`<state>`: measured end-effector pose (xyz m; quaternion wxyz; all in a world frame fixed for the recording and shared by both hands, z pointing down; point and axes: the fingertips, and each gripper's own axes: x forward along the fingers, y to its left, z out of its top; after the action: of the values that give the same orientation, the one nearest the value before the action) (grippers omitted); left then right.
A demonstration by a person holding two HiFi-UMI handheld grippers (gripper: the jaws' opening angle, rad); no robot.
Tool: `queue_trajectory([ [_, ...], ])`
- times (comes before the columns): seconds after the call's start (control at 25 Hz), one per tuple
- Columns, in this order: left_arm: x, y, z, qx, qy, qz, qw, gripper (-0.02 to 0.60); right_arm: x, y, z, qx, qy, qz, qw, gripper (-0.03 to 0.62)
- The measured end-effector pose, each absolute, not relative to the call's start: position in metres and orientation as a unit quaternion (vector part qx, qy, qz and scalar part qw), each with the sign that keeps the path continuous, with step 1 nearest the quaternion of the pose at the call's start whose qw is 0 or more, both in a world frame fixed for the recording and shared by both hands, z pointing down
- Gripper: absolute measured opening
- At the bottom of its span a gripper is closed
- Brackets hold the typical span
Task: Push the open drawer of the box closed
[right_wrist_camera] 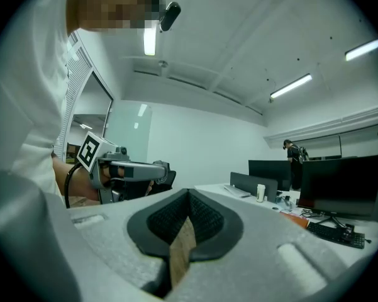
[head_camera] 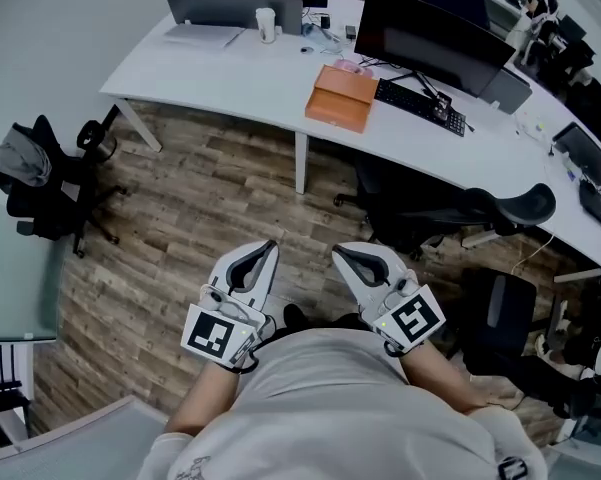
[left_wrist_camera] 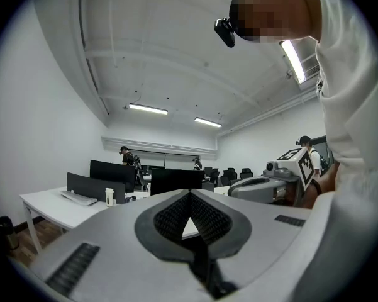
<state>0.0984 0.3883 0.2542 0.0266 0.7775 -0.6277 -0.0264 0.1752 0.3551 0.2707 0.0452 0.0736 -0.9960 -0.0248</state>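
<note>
The person stands back from the white worktop (head_camera: pixel 242 68), holding both grippers close against the torso and pointing them level out across the wooden floor (head_camera: pixel 200 208). The left gripper (head_camera: pixel 271 246) is clenched: in the left gripper view its jaws meet at the tips, and nothing sits in the small hollow between the ribbed pads. The right gripper (head_camera: pixel 337 252) is clenched too, with its jaws tip to tip and nothing grasped. The two grippers lie side by side with a gap between them, each with its marker cube turned up toward the head camera. The orange box (head_camera: pixel 342 96) lies flat near the front edge of the worktop, well apart from both grippers. It is just left of a black keyboard (head_camera: pixel 420 105) and in front of a dark monitor (head_camera: pixel 420 36). From this distance I cannot tell how its drawer stands. Farther back on the worktop, a paper cup (head_camera: pixel 267 25) stands beside a grey laptop (head_camera: pixel 235 10). A black office chair (head_camera: pixel 42 176) draped with clothing stands at the left by the wall, and another chair (head_camera: pixel 480 210) is pushed under the worktop at the right.
</note>
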Motion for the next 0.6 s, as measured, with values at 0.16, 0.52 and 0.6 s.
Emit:
queue_trajectory([
  [0.16,0.08,0.39,0.253,0.776,-0.63,-0.031,0.03,-0.002,0.157,0.358,0.27,0.069,-0.996,-0.024,0.052,0.002],
  [0.52,0.056,0.384,0.266,0.767,-0.64,-0.03,0.039,-0.002,0.134,0.346,0.282,0.06,-0.997,-0.023,0.048,0.002],
  [0.6,0.052,0.382,0.267,0.763,-0.645,-0.028,0.038,-0.002,0.13,0.342,0.285,0.057,-0.997,-0.016,0.048,0.002],
])
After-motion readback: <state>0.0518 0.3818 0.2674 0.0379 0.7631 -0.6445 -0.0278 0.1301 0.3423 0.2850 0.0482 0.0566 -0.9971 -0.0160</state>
